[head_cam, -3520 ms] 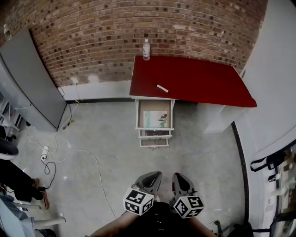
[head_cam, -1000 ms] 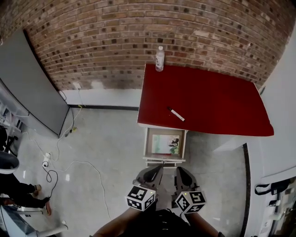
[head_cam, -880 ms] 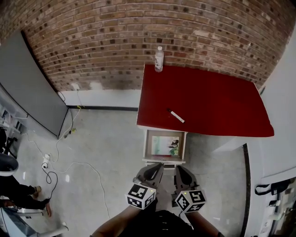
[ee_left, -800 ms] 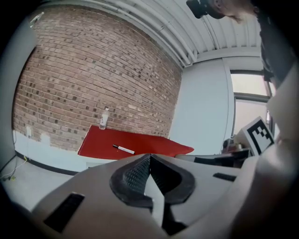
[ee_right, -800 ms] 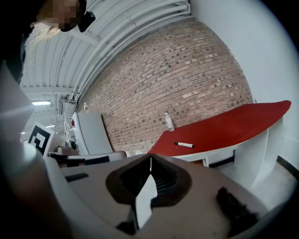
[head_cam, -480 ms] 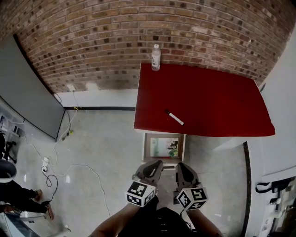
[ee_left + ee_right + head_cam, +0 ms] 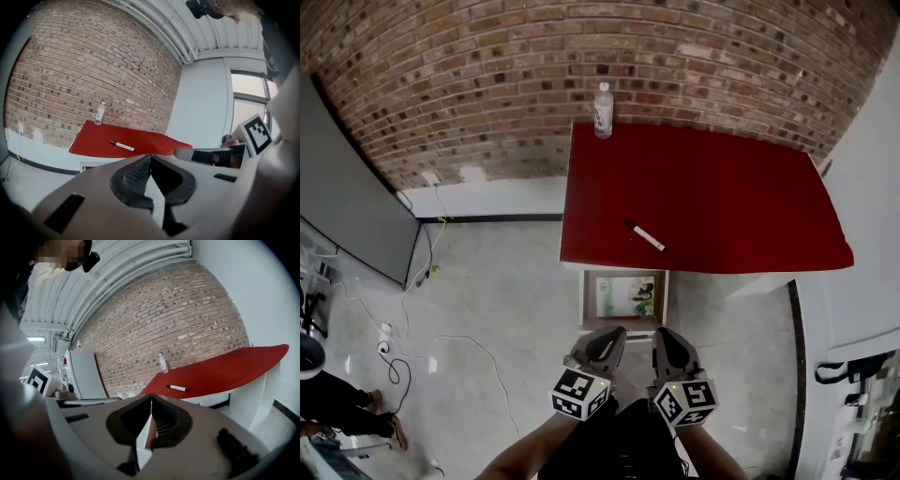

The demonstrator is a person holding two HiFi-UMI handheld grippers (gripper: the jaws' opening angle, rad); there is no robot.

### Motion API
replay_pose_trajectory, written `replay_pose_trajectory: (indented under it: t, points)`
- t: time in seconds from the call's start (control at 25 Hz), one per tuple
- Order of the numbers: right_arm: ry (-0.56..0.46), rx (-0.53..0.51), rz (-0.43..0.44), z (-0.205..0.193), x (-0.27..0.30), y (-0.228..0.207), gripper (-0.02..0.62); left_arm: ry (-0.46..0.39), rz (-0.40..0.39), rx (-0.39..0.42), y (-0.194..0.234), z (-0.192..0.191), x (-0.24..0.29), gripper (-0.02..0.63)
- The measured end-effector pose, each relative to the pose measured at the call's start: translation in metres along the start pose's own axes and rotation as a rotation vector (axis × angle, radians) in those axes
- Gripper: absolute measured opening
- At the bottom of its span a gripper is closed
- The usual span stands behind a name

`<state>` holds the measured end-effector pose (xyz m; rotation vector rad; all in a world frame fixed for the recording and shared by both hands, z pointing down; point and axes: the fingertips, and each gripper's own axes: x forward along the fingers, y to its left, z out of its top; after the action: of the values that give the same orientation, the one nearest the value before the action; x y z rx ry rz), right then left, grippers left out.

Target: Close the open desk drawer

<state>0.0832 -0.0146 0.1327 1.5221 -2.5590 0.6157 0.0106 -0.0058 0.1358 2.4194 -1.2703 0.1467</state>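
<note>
- Closer now than three and a half seconds back: then the open drawer (image 7: 585,300) lay well ahead of both grippers across bare floor; now it sits just beyond their tips.
- Left gripper (image 7: 613,331) — clenched, its jaws meeting along one line with nothing between them, as the left gripper view shows plainly; it points at the drawer's front edge, toward the left half; its tip is at or just short of that edge, and whether it touches I cannot tell.
- Right gripper (image 7: 662,333) — likewise closed and empty, pads pressed together; it sits just beside the left one, aimed at the right end of the same front edge; contact is again unclear.
- Drawer: pulled out toward the person from under the left end of the red desk (image 7: 722,187); a printed sheet (image 7: 623,292) with a green patch lies inside it.
- On the desk top, a white marker (image 7: 645,235) with a dark end lies near the front edge, above the drawer; a clear bottle (image 7: 603,97) stands upright at the back left corner, against the brick wall (image 7: 469,75).
- Both gripper views look over the closed jaws to the desk, marker and bottle; the drawer is hidden behind the gripper bodies there.
- Left of the desk, a grey panel (image 7: 347,206) stands at the wall; white cables (image 7: 441,342) trail over the floor.
</note>
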Motion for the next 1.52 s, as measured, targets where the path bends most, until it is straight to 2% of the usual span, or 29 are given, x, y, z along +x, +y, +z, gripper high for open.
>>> replay_pose_trajectory:
  t: [0.28,0.76,1.0,1.2,1.36,1.52]
  points:
    - [0.017,0.007,0.008,-0.011,0.001,-0.017,0.012,0.028,0.03,-0.015,0.004,-0.016,0.008,0.009]
    - [0.057,0.033,0.093,-0.078,0.01,-0.051,0.012,0.021,0.042,-0.071,0.003,-0.078,0.017,0.009]
    - [0.049,0.083,0.135,-0.112,0.016,-0.06,0.012,0.013,0.056,-0.089,0.009,-0.115,0.023,0.009]
    - [0.045,0.19,0.165,-0.142,0.025,-0.062,0.012,0.005,0.065,-0.106,0.017,-0.15,0.024,0.009]
    - [0.054,0.294,0.262,-0.172,0.03,-0.06,0.012,-0.008,0.08,-0.111,0.024,-0.18,0.028,0.01]
    - [0.123,0.343,0.285,-0.216,0.038,-0.065,0.012,0.0,0.101,-0.116,0.034,-0.211,0.033,0.01]
